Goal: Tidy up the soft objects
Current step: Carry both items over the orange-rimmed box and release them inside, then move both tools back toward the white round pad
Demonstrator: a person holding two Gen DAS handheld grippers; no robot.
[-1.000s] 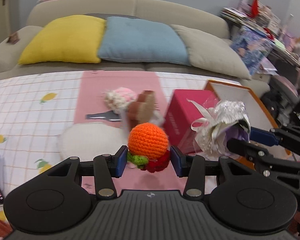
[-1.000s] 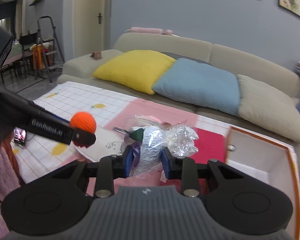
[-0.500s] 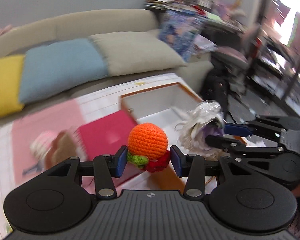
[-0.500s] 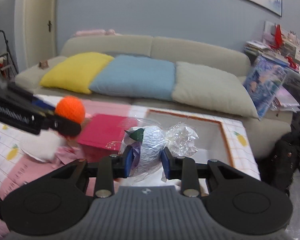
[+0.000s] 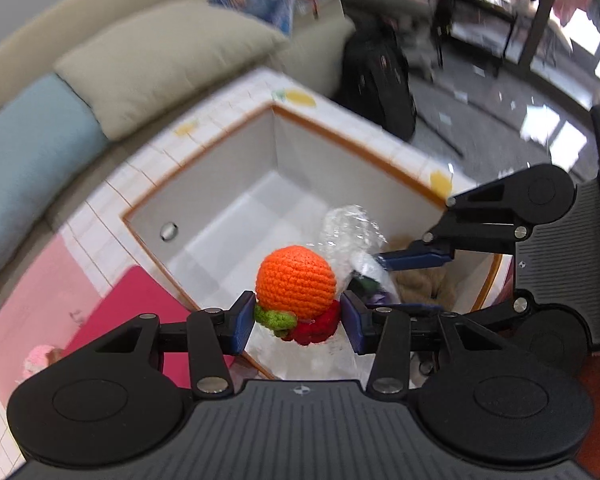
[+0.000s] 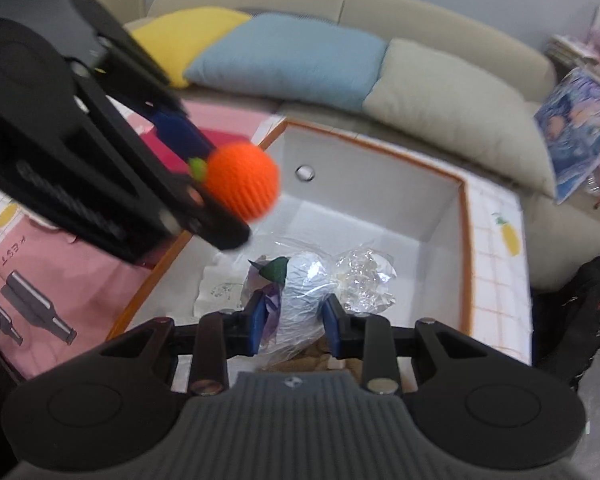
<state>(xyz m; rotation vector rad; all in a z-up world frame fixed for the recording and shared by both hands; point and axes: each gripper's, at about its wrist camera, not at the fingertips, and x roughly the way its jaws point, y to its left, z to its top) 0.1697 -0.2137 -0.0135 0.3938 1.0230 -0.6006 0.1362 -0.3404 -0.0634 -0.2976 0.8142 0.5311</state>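
Observation:
My left gripper point(image 5: 298, 320) is shut on an orange crochet ball point(image 5: 296, 282) with a green and red base, held above the near edge of a white box with an orange rim point(image 5: 364, 152). The ball also shows in the right wrist view point(image 6: 244, 184). My right gripper point(image 6: 294, 316) is shut on a clear cellophane-wrapped bundle point(image 6: 304, 292) with purple and green inside, held over the inside of the box point(image 6: 464, 216). In the left wrist view the bundle point(image 5: 352, 236) and right gripper point(image 5: 396, 280) sit just right of the ball.
A white cloth point(image 6: 220, 284) and a tan fuzzy item point(image 5: 420, 284) lie in the box. A magenta box point(image 5: 132, 304) and pink mat point(image 6: 52, 272) are left of it. A sofa with blue point(image 6: 288, 56) and beige point(image 6: 452, 104) cushions stands behind. A black bag point(image 5: 380, 80) is on the floor.
Both grippers have swung right from the pink mat and tilted down, and now hold their objects over the white box. Both stay shut on them.

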